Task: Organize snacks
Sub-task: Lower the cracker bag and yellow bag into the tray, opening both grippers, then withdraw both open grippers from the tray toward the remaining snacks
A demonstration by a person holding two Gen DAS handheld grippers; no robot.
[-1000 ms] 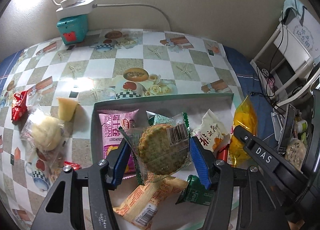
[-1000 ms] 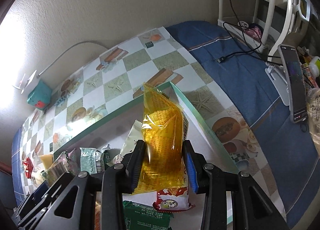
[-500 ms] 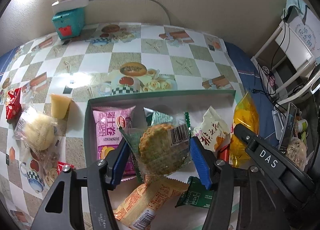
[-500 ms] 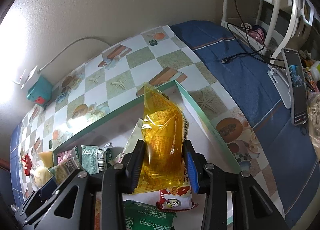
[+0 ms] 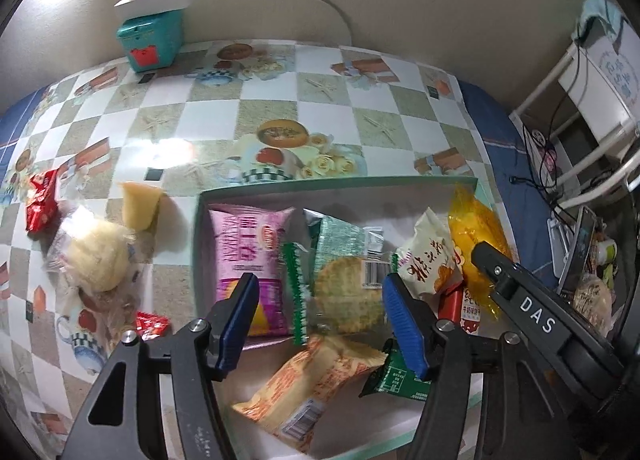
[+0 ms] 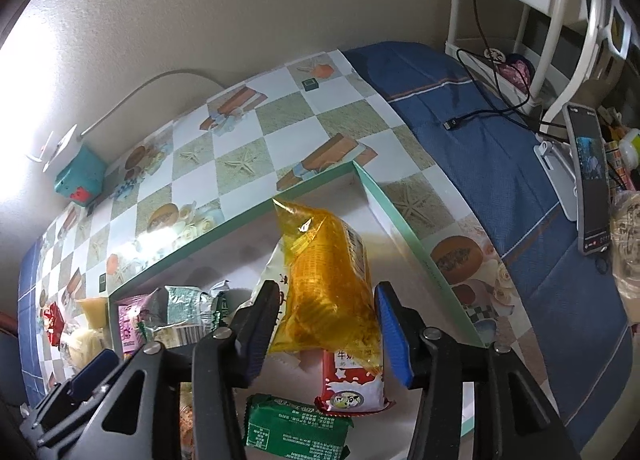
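**Kid:** So, did both grabbers let go?

**Helper:** Yes. The left gripper has just been opening its jaws. The round cracker pack still sits between them, but the blue pads are off it now. It lies loose in the green-edged box.

**Kid:** And the other one?

**Helper:** The right gripper has just been opening too. The yellow bag is between its jaws, with a gap on each side. The bag leans in the far right corner of the box, on top of the red milk pack.

**Kid:** What is a good way to do this bit?

**Helper:** I think you open wide, then lift straight up, so the pads do not catch a wrapper and drag it back out. Go slow near the yellow bag, since it stands tall and could tip over.

**Kid:** What changed from a moment ago?

**Helper:** Back then the pads squeezed both packs tight. The cracker pack was held up close to the camera. Now it has dropped lower and lies flatter among the others.

**Kid:** Is the job done?

**Helper:** Not yet, I guess. The pale bun, a yellow piece and a red pack still lie on the checked cloth, outside the box.
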